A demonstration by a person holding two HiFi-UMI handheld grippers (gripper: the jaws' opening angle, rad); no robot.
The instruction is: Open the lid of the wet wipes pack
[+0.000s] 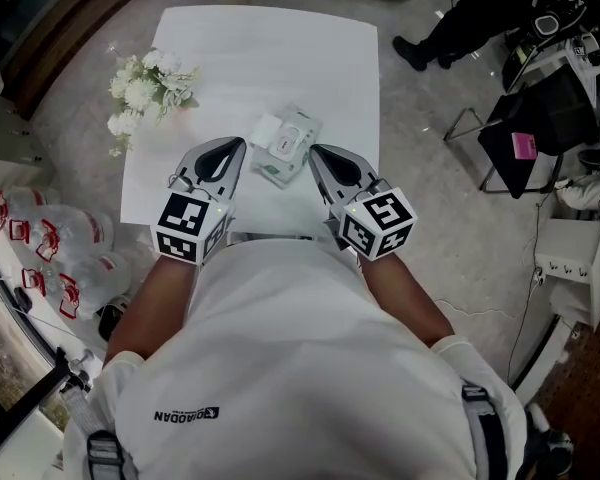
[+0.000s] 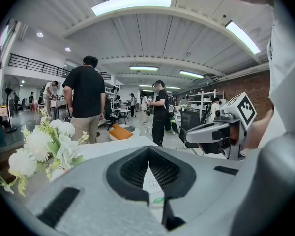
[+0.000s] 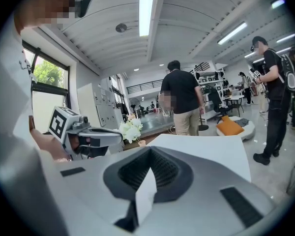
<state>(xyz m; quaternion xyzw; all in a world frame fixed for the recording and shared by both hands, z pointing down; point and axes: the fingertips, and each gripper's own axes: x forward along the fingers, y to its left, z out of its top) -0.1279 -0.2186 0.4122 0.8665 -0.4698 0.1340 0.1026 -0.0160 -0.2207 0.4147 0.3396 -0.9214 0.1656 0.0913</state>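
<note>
Table (image 1: 270, 38): flat, white, matte, rounded corners. It carries everything ahead of both jaw sets.

Left gripper (image 1: 238, 146) and right gripper (image 1: 315, 151): grey moulded shells with ribbed black pads. Both are clenched tip to tip with nothing pinched. Each gripper view shows only a sliver of white through the slot behind the closed tips.

Flowers (image 1: 145, 88): a soft white bunch, well off to the outer side of the left jaws.

Wet wipes pack (image 1: 290, 148): a soft, crinkly film pouch, pale with green print. It lies flat between the two tips, just beside each, and I can't confirm contact.

Lid (image 1: 266, 129): a small rigid white flap at the pack's far-left edge, just past the left tips.

My read is that the lid looks flipped open, so the task is at or near its end. If it is only ajar, the next move is to pin the pouch with one tip and hook the other under the flap's lip. The film will slide and buckle, so go gently.
</note>
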